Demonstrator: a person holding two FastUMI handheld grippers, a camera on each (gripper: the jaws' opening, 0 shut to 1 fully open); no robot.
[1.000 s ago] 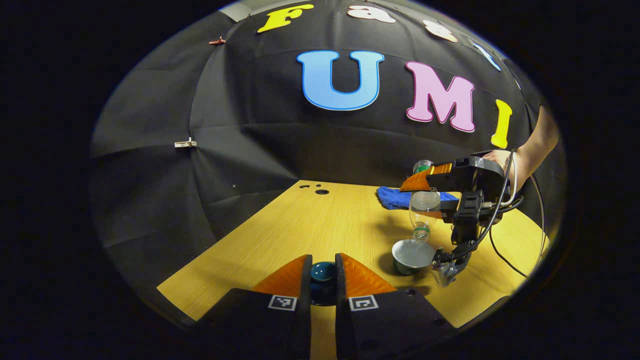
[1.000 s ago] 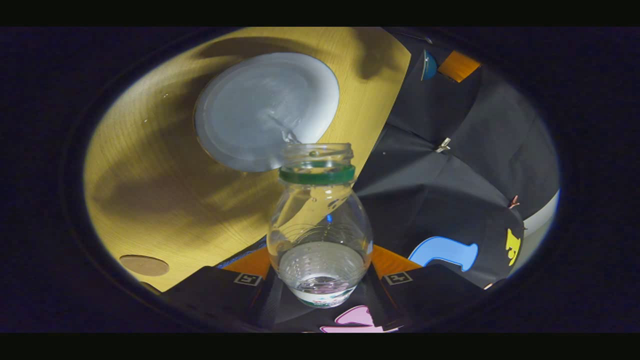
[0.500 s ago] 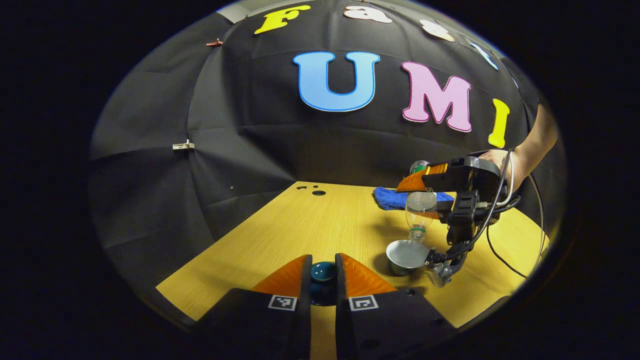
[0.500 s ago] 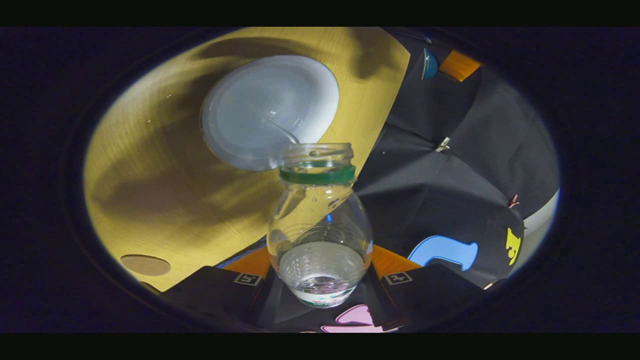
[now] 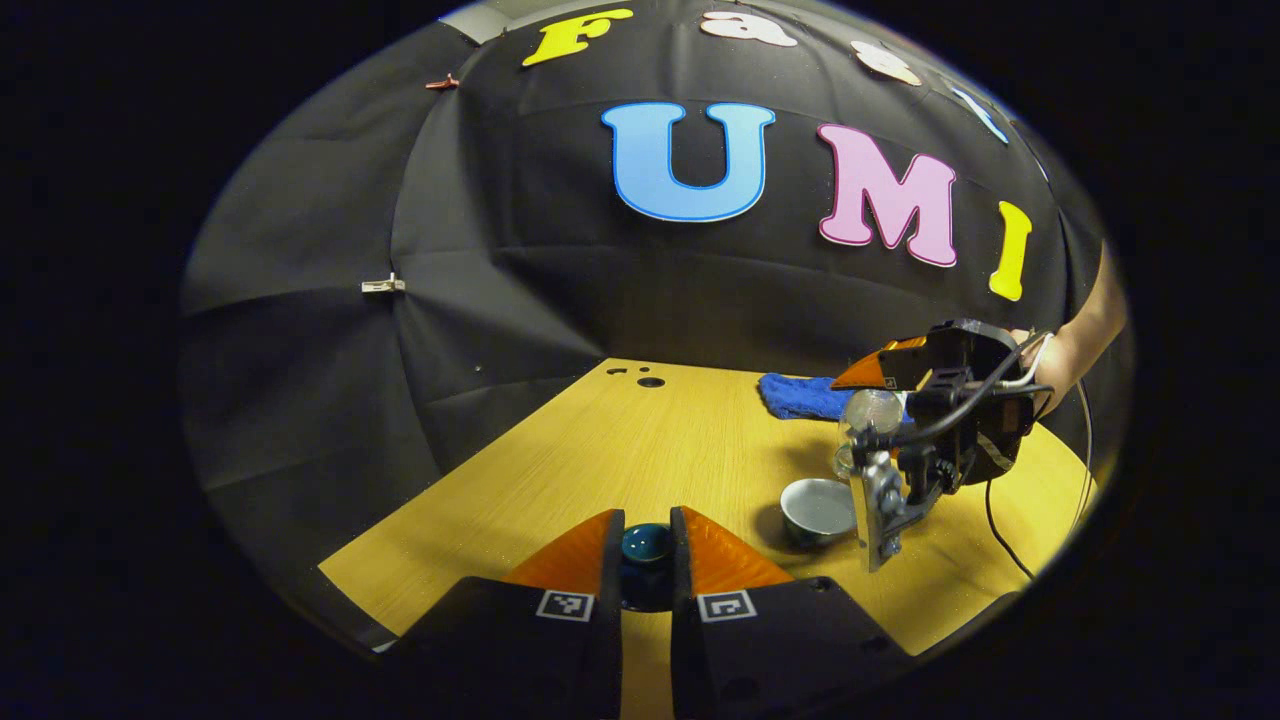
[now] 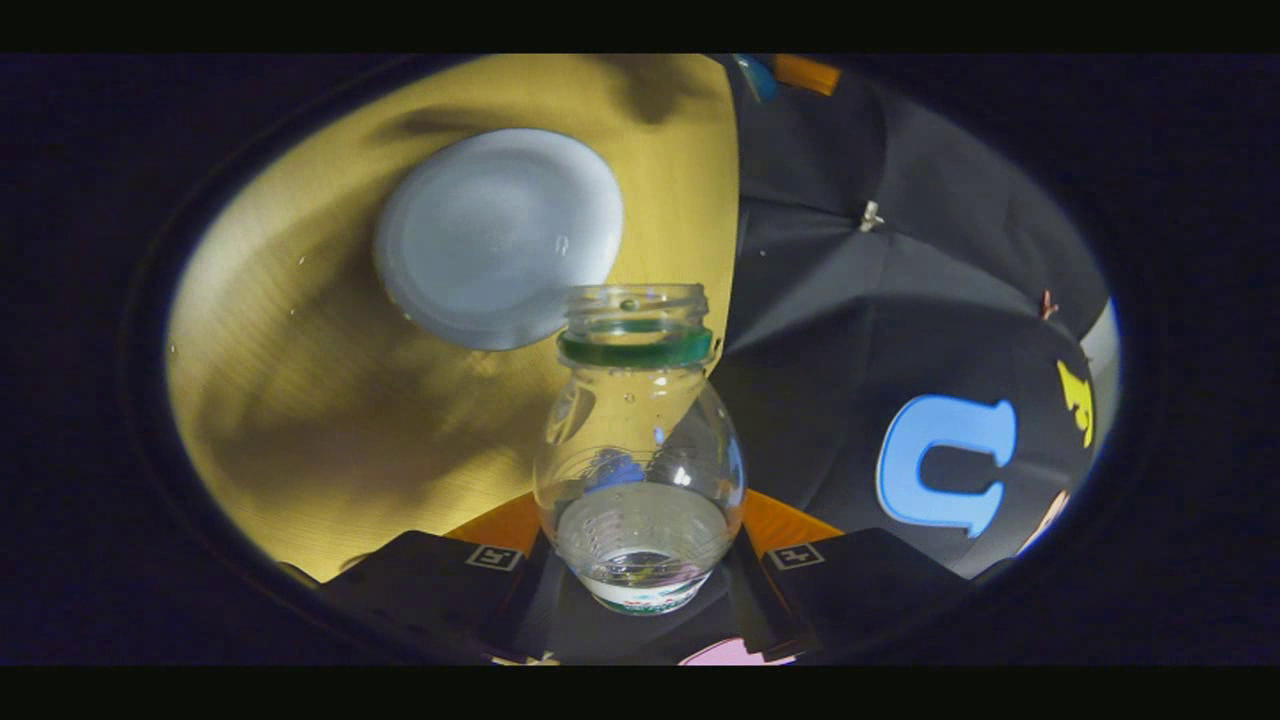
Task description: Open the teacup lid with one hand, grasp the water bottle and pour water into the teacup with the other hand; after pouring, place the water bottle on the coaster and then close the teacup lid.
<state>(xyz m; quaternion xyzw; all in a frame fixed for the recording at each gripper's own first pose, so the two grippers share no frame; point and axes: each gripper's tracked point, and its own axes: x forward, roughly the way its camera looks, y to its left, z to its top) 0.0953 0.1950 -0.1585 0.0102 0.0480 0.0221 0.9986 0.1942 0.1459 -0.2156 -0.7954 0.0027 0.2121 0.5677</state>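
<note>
My left gripper (image 5: 646, 532) is shut on the dark teal teacup lid (image 5: 646, 546), held just above the near edge of the table. The teacup (image 5: 818, 508) stands uncovered to its right, white inside. In the right gripper view the teacup (image 6: 497, 238) lies below and left of the bottle mouth and holds water. My right gripper (image 6: 640, 525) is shut on the clear water bottle (image 6: 640, 440), which has a green neck ring, no cap and a little water left. In the left gripper view the right gripper (image 5: 882, 396) holds the bottle (image 5: 868, 414) tilted, just right of the cup.
A blue cloth (image 5: 805, 396) lies on the wooden table (image 5: 620, 450) behind the cup. Small holes (image 5: 650, 382) mark the table's far edge. A person's forearm (image 5: 1085, 345) and a cable trail from the right gripper. The left gripper (image 6: 790, 72) appears at the top of the right gripper view.
The right gripper has swung the bottle back from steeply tipped over the cup towards level, drawing right of the cup. The water stream has stopped. The left gripper and lid hold still.
</note>
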